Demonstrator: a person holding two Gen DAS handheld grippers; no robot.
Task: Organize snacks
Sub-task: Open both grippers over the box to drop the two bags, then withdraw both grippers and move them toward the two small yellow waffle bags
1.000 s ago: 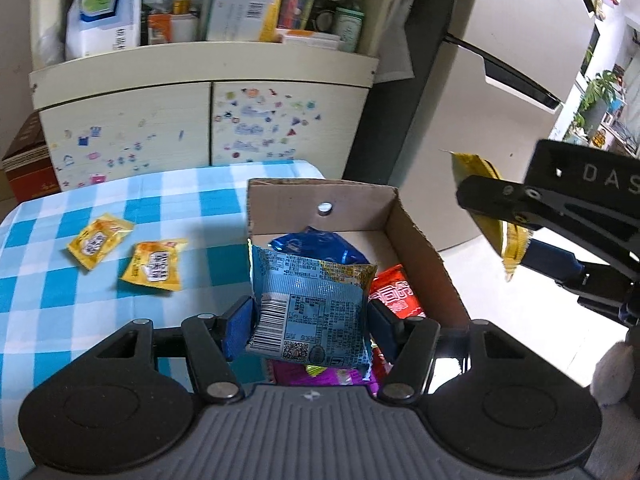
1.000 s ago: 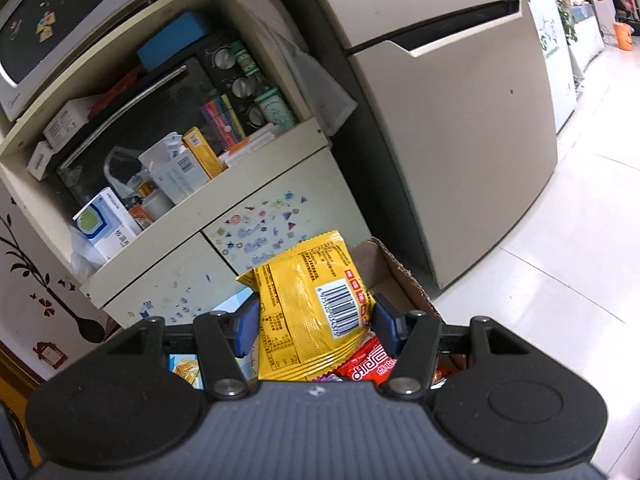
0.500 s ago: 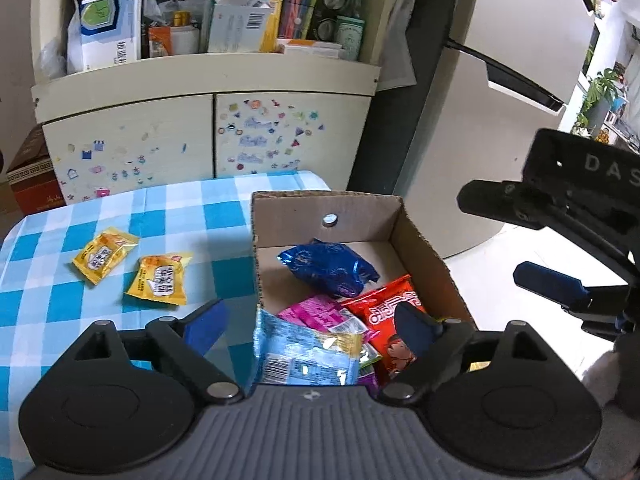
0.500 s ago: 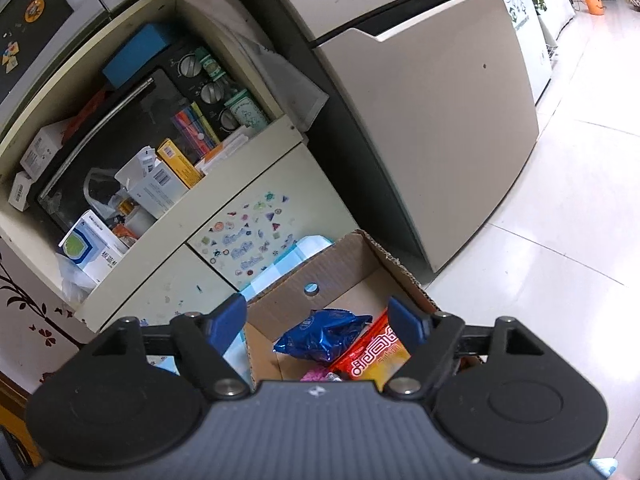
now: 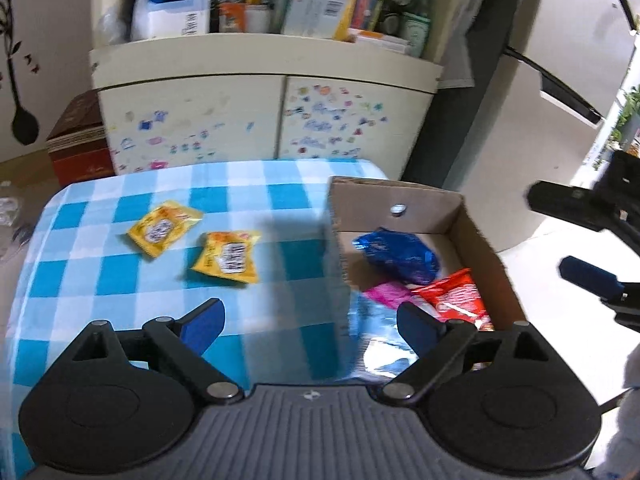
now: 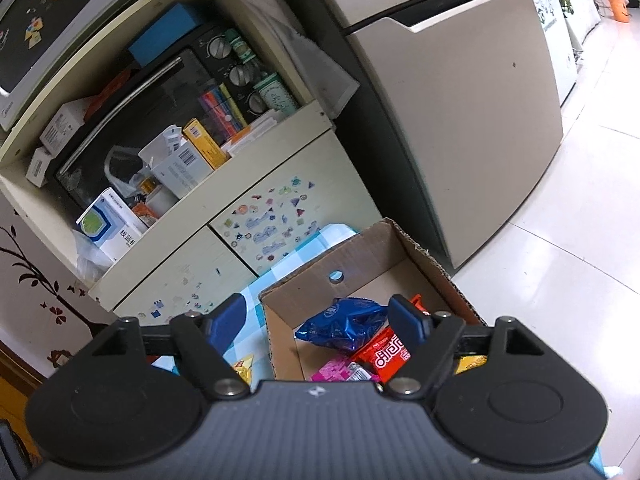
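Two yellow packets wait on the desk, up and to the left of your left fingers.

Left wrist view: your left gripper (image 5: 308,320) has its jaws opening with nothing between them, straddling the near left wall of the cardboard box (image 5: 476,232). The nearer yellow packet (image 5: 227,257) lies just beyond the left finger (image 5: 202,326) on the checked desk (image 5: 100,280), long axis slanting away; the second yellow packet (image 5: 164,228) sits just beside it, farther left. Your right gripper (image 5: 576,240) hangs off the box's right side, well apart from both, so the left looks the nearer hand.
Right wrist view: your right gripper (image 6: 318,322) stands released and empty above the box (image 6: 400,248), where the blue bag (image 6: 344,326) and red packet (image 6: 382,354) already lie.
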